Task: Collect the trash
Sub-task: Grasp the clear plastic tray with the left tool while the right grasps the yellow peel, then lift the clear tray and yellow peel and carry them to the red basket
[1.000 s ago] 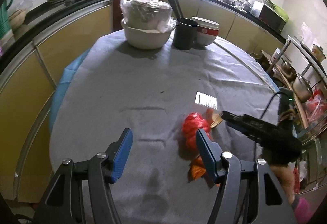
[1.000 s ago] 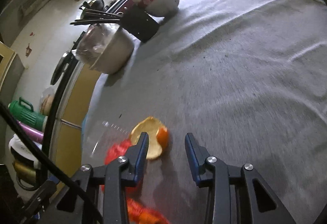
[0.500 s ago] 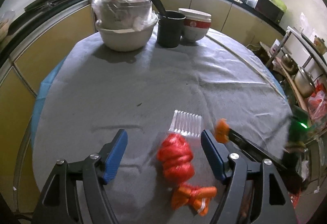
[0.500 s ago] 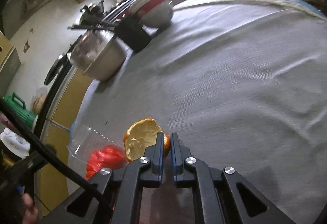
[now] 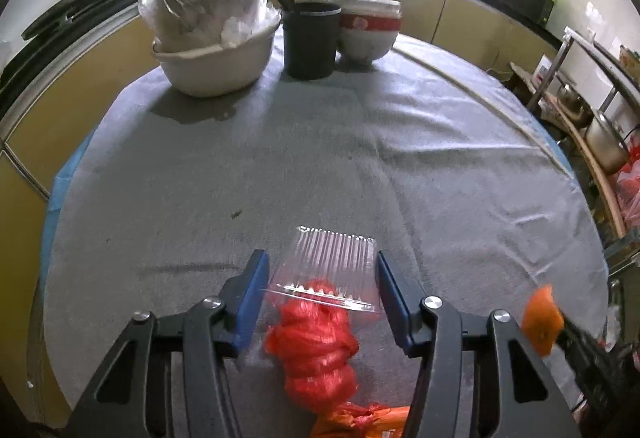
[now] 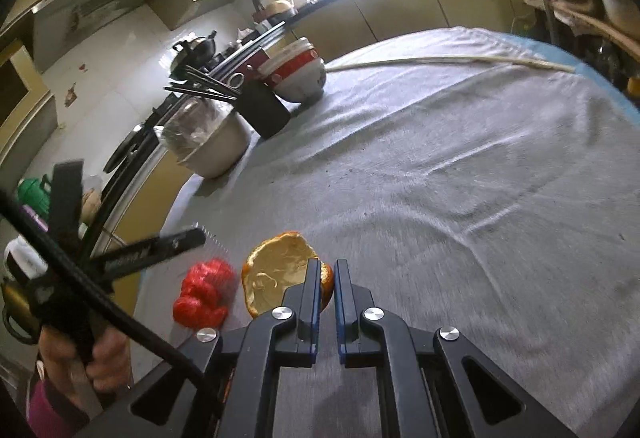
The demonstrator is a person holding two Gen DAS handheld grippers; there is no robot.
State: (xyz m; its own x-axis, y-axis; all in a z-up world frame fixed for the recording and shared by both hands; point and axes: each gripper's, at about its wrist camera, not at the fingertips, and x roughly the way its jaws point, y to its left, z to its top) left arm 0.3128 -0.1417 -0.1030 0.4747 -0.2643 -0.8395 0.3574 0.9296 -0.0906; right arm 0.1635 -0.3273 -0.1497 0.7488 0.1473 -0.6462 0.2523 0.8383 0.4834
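Observation:
A clear ribbed plastic cup (image 5: 336,270) lies on its side on the grey tablecloth (image 5: 320,142), with a red net bag (image 5: 316,346) at its mouth. My left gripper (image 5: 318,278) is open with a finger on each side of the cup. An orange wrapper (image 5: 360,424) lies just below the bag. My right gripper (image 6: 327,280) is shut on an orange peel (image 6: 276,274) and holds it above the cloth; the peel also shows in the left wrist view (image 5: 542,320). The red bag (image 6: 202,292) also shows left of the peel.
At the far side of the table stand a white basin with a wrapped bowl (image 5: 212,38), a black holder with chopsticks (image 5: 310,38) and a red-and-white bowl (image 5: 368,30). Counters ring the room. A rack with pots (image 5: 600,142) stands at the right.
My left gripper has moved forward so its fingers now flank the cup. My right gripper closed on the orange peel and lifted it off the cloth.

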